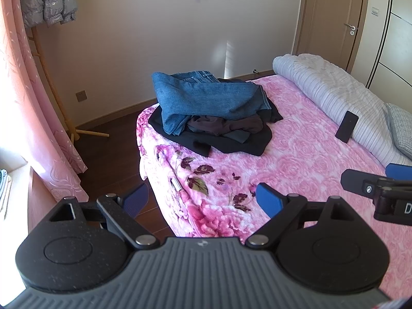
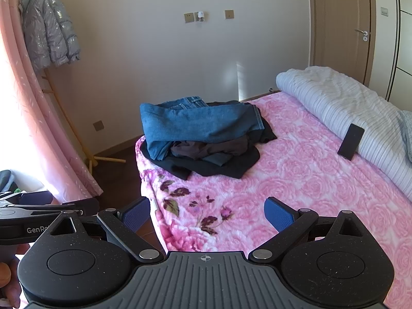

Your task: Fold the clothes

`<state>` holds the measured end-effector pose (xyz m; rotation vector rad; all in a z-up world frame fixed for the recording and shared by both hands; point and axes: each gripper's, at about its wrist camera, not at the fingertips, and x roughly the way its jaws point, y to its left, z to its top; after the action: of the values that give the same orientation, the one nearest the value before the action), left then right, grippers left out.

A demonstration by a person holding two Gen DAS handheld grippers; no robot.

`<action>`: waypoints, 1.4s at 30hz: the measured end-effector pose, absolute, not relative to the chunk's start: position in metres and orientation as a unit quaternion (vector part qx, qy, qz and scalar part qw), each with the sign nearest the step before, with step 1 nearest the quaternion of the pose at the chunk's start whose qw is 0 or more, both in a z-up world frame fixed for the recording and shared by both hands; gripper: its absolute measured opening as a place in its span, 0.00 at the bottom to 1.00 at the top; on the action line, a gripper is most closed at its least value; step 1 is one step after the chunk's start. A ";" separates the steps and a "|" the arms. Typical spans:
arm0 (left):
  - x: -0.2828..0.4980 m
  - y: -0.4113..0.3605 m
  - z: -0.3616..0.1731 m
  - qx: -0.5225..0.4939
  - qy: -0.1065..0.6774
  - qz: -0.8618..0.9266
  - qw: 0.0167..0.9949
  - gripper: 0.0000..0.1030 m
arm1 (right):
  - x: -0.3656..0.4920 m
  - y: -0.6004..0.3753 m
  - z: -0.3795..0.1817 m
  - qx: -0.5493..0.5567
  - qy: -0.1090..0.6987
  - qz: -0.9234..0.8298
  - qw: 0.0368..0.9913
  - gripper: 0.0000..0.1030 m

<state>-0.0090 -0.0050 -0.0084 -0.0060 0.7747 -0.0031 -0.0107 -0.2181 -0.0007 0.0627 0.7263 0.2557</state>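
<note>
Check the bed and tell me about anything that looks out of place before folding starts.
A black slab-shaped phone stands tilted against the rolled striped white quilt, where it could get knocked. The blue denim jeans sit crumpled atop dark garments at the pink floral blanket's corner.

Black left gripper (image 1: 202, 199) with blue pads spread wide, holding nothing. Matching black right gripper (image 2: 208, 212) likewise parted, empty, level alongside.
</note>
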 end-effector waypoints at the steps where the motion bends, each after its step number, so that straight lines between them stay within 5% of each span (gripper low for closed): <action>1: -0.009 -0.005 -0.009 -0.003 0.378 -0.002 0.926 0.86 | -0.011 -0.217 0.000 0.031 0.354 0.124 0.926 0.95; 42: -0.003 -0.011 -0.011 -0.002 0.387 -0.002 0.922 0.86 | -0.002 -0.222 -0.004 0.033 0.366 0.125 0.921 0.95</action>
<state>-0.0033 -0.0113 -0.0105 -0.0046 0.7950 -0.0038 -0.0019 -0.2220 -0.0042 0.0681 0.7526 0.2569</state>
